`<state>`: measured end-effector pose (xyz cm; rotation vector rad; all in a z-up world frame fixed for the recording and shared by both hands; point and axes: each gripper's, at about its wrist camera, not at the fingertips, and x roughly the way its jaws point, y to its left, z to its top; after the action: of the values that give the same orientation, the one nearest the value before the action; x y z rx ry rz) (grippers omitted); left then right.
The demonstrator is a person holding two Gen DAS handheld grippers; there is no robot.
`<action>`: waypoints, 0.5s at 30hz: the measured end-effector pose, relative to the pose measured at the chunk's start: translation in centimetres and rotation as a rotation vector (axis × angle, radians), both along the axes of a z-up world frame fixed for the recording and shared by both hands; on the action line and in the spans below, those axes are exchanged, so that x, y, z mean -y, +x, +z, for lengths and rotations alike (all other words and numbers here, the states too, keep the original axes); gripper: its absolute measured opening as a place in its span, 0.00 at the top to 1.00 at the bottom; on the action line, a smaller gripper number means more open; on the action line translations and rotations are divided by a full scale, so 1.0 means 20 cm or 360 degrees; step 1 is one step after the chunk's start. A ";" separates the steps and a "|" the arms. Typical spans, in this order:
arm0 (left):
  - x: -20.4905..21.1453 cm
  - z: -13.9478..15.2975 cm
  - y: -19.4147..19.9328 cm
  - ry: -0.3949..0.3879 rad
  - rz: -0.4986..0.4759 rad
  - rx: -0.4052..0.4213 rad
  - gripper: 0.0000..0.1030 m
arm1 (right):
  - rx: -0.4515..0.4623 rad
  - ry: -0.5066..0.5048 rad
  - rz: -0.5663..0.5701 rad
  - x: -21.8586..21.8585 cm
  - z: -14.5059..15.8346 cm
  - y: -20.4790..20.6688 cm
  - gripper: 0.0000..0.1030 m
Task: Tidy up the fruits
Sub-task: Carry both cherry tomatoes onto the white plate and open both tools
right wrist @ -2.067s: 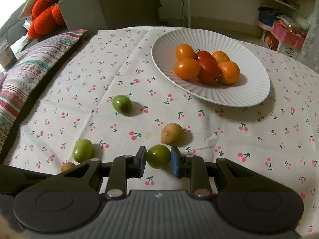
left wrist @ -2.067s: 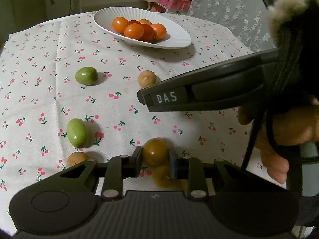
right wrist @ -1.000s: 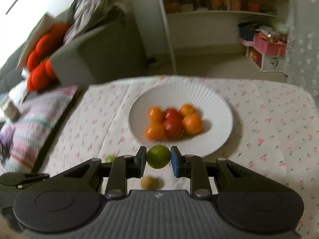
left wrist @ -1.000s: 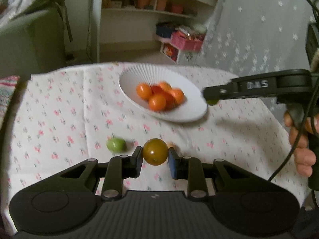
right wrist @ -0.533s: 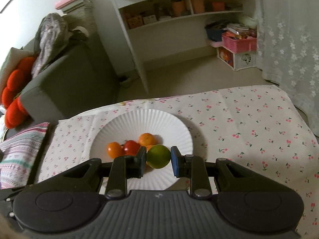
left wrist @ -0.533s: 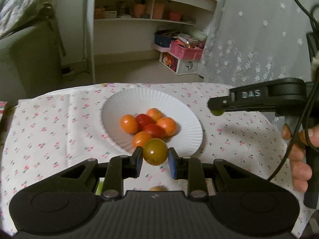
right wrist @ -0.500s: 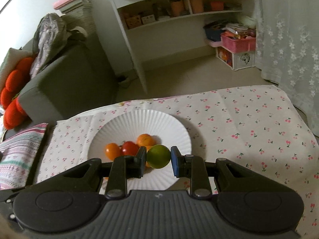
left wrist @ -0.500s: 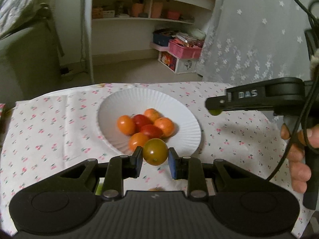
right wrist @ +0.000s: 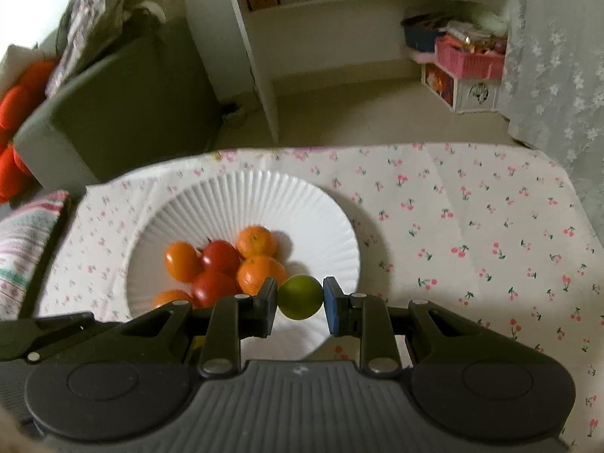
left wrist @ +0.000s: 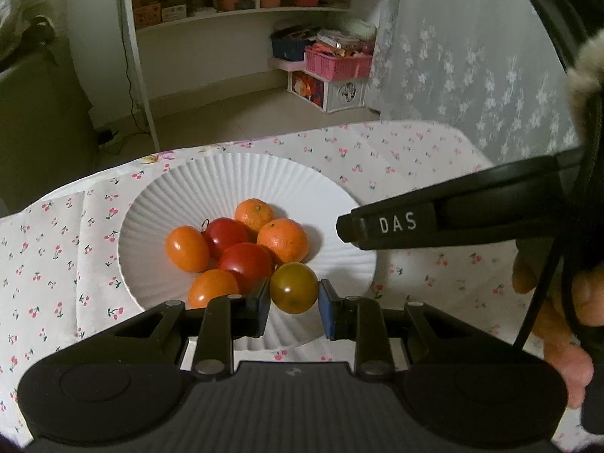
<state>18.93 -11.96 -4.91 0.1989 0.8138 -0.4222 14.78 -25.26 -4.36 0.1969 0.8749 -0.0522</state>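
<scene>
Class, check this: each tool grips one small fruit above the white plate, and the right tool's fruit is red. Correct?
Not quite. The right tool grips a green fruit, not a red one, as the right wrist view shows. Each tool does grip one small fruit above the white plate.

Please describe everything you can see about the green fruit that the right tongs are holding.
The green fruit is small, round and smooth, yellowish green with a slight shine, and looks whole and unmarked. The right tongs are shut on it: one pad presses each side, so it hangs clear above the near part of the white ribbed plate. To its left in the right wrist view, the orange and red fruits lie piled on that plate. Whether it touches the nearest orange one cannot be told.
</scene>
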 end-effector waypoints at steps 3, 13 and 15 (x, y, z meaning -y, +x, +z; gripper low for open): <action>0.01 -0.02 0.02 0.0044 -0.0019 0.0016 0.91 | -0.0034 0.0012 -0.0012 0.02 -0.03 0.02 0.77; -0.01 0.02 0.11 -0.0008 0.0009 0.0102 0.91 | -0.0030 0.0127 -0.0050 0.09 -0.06 0.08 0.77; 0.02 0.00 0.10 0.0048 -0.0030 0.0106 0.91 | -0.0048 0.0124 -0.0039 0.09 -0.07 0.09 0.77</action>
<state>20.97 -12.29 -4.90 0.2474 0.7539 -0.4191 16.59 -27.07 -5.78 0.2805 0.9055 -0.0441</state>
